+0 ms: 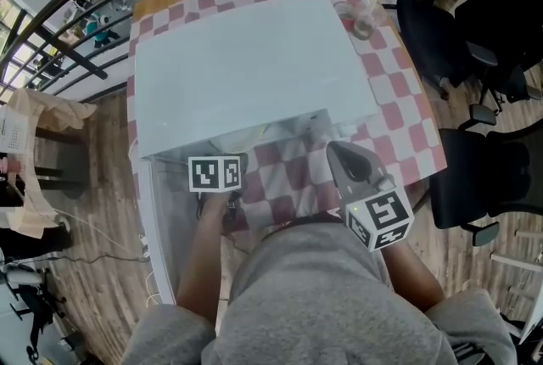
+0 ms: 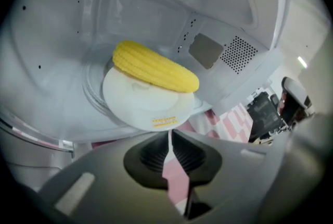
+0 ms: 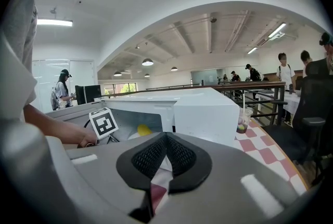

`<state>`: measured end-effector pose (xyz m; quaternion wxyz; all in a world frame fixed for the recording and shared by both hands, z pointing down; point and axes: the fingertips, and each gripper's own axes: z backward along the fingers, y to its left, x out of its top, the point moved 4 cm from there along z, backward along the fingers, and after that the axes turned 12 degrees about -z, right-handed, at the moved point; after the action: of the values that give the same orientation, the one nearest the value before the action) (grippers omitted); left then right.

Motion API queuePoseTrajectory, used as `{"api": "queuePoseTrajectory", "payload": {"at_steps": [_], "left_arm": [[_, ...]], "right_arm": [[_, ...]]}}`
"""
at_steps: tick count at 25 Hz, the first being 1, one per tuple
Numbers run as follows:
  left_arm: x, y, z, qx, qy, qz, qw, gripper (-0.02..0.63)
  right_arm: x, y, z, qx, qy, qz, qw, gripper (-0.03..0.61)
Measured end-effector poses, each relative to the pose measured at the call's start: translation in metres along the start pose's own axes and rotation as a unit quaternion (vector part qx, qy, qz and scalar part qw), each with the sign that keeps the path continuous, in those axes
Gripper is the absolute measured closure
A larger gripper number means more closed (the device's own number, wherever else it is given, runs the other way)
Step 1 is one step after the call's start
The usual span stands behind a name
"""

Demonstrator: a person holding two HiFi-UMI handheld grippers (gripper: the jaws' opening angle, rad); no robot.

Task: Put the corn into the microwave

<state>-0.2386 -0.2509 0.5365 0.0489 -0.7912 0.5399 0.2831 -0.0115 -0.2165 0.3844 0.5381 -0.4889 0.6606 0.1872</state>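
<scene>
Yellow corn cob [image 2: 156, 67], kernel rows ridged, lying on white plate [image 2: 135, 106], centre frame; left gripper [image 2: 169, 135], right gripper [image 3: 166, 136] both closed, empty.

Open-plan office or lab hall. Evidence: black railing [image 1: 68, 53] at the far-left floor edge, wood floor [image 1: 93, 210], black office chairs [image 1: 492, 176] at right, exposed ceiling beams [image 3: 208, 30] with strip lights [image 3: 276, 30], people [image 3: 283, 69] standing at far desks, monitor [image 3: 86, 94] far left. White microwave [image 1: 246, 66] on a checked tablecloth [image 1: 399, 92].
</scene>
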Motion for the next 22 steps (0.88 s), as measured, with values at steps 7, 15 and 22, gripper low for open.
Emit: {"api": "queuePoseTrajectory", "payload": {"at_steps": [7, 15, 22], "left_arm": [[-0.001, -0.003, 0.009, 0.012, -0.045, 0.009, 0.9989, 0.589], [0.010, -0.001, 0.007, 0.010, -0.064, 0.024, 0.9976, 0.589], [0.022, 0.000, 0.004, 0.002, -0.067, 0.025, 0.9975, 0.594]], "right_arm": [[-0.004, 0.006, -0.001, 0.008, 0.004, 0.004, 1.000, 0.580], [-0.004, 0.004, 0.001, 0.007, 0.005, 0.006, 1.000, 0.580], [-0.005, -0.001, 0.007, -0.003, 0.004, 0.002, 1.000, 0.580]]}}
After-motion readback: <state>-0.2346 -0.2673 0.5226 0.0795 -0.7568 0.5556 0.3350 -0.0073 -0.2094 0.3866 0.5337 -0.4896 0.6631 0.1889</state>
